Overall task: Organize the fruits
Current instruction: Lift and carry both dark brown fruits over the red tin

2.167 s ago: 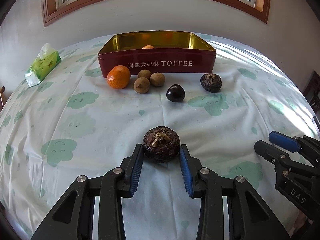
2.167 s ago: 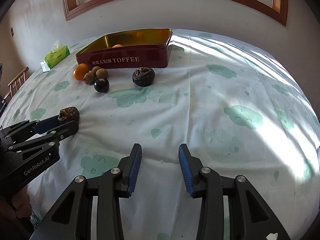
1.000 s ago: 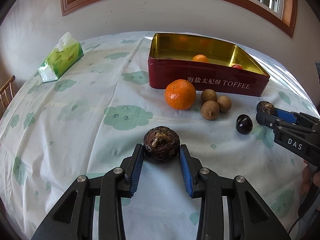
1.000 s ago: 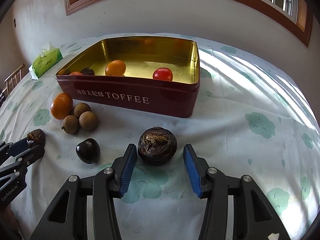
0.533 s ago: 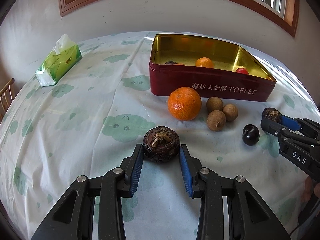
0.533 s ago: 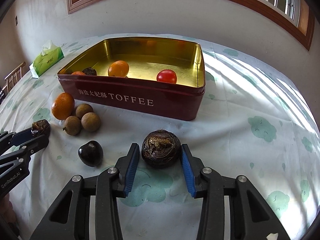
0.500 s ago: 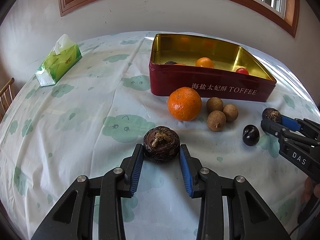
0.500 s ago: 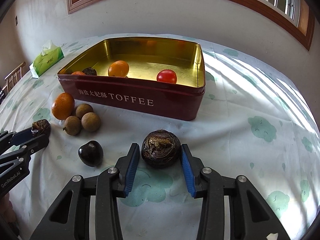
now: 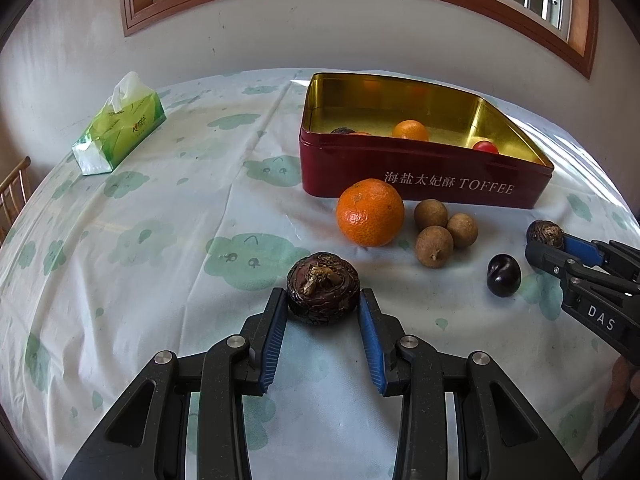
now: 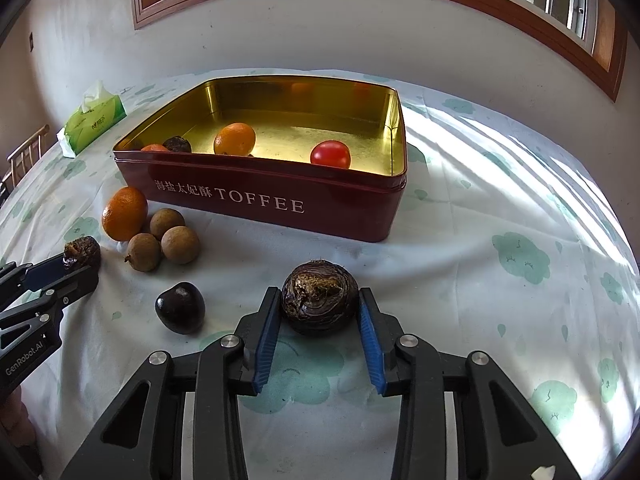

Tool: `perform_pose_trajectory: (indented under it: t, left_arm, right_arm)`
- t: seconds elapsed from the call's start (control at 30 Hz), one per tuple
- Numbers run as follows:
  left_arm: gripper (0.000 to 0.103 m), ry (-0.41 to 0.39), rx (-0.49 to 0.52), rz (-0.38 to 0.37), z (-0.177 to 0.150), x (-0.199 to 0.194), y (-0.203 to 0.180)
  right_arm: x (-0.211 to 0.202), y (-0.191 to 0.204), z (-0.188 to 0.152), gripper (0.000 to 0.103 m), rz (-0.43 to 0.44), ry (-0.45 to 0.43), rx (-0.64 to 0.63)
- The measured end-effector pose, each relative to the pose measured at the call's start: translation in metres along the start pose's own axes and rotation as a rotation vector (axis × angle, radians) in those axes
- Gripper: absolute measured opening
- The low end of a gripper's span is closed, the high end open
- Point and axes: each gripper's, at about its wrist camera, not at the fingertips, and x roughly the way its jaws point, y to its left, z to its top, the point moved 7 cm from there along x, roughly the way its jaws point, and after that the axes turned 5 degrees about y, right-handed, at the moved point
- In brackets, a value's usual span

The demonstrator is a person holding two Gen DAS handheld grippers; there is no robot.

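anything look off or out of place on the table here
Nothing is spilled or damaged. Several fruits sit outside the toffee tin: a mandarin, three longans and a dark plum. Each gripper, left and right, clamps a water chestnut not yet in the tin.

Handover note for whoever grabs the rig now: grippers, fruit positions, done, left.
Left gripper: shut on a water chestnut.
Right gripper: shut on a second water chestnut.
Toffee tin holds oranges, a red fruit and a dark one.
On the cloth by the tin: orange, three longans, dark plum.
Left: both held chestnuts, then those five, into the tin.
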Motion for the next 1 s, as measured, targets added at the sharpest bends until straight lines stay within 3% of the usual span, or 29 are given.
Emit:
perform_pose_trajectory:
  t: [0.63,1.0]
  left_arm:
    - [0.037,-0.001,-0.011,-0.007,0.001,0.0,0.004]
    - [0.037,-0.01,-0.024,-0.004,0.0,-0.002,0.006]
  right_arm:
    - [-0.002,-0.002,0.001,0.034,-0.016,-0.014,0.005]
    - [-0.01,0.005,0.002,0.034,0.018,-0.017,0.007]
